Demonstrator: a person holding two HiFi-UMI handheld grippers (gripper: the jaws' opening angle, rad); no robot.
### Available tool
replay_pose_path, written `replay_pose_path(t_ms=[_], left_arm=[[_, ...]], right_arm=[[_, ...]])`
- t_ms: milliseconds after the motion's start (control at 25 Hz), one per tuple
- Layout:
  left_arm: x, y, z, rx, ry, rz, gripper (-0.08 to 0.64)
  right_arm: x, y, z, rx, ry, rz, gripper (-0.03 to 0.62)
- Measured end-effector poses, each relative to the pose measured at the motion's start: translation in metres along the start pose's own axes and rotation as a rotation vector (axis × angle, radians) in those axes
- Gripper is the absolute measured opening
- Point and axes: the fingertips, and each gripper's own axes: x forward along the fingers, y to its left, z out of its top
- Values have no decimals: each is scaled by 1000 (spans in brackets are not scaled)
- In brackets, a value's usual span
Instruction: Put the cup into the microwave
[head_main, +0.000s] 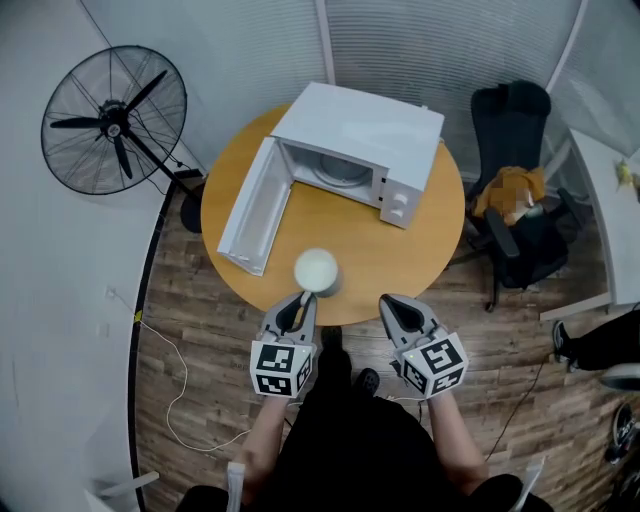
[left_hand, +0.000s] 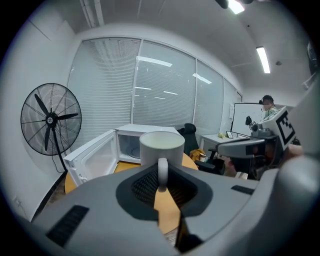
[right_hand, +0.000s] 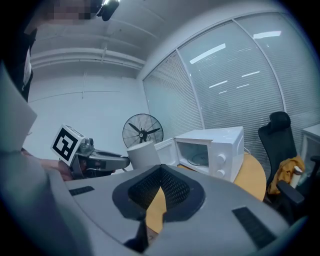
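Note:
A white cup (head_main: 317, 270) stands near the front edge of the round wooden table (head_main: 430, 250). In the left gripper view the cup (left_hand: 161, 145) fills the middle, its handle caught between the jaws. My left gripper (head_main: 298, 302) (left_hand: 162, 187) is shut on that handle. My right gripper (head_main: 393, 305) (right_hand: 160, 185) hangs shut and empty just right of the cup (right_hand: 142, 155), off the table's front edge. The white microwave (head_main: 360, 130) (left_hand: 145, 131) (right_hand: 215, 145) sits at the back of the table, its door (head_main: 255, 205) swung wide to the left and the cavity showing a glass turntable.
A standing fan (head_main: 115, 120) is at the far left by the wall. A black office chair (head_main: 515, 130) with an orange toy (head_main: 510, 192) stands right of the table, beside a white desk (head_main: 605, 200). A cable (head_main: 170, 390) lies on the wooden floor.

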Motion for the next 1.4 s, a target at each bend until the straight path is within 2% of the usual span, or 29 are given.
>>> replay_pose_path(t_ms=[720,1040,1400], left_arm=[[103,76,39,52,9,-114,34],[133,104,39,69,16,-160,34],[157,111,27,83,29,-183,34]], right_arm=[[99,-49,42,13,12,-137,9],[137,-52,52,69,-34,-157,9],[156,-50,35,84,12,-179,9]])
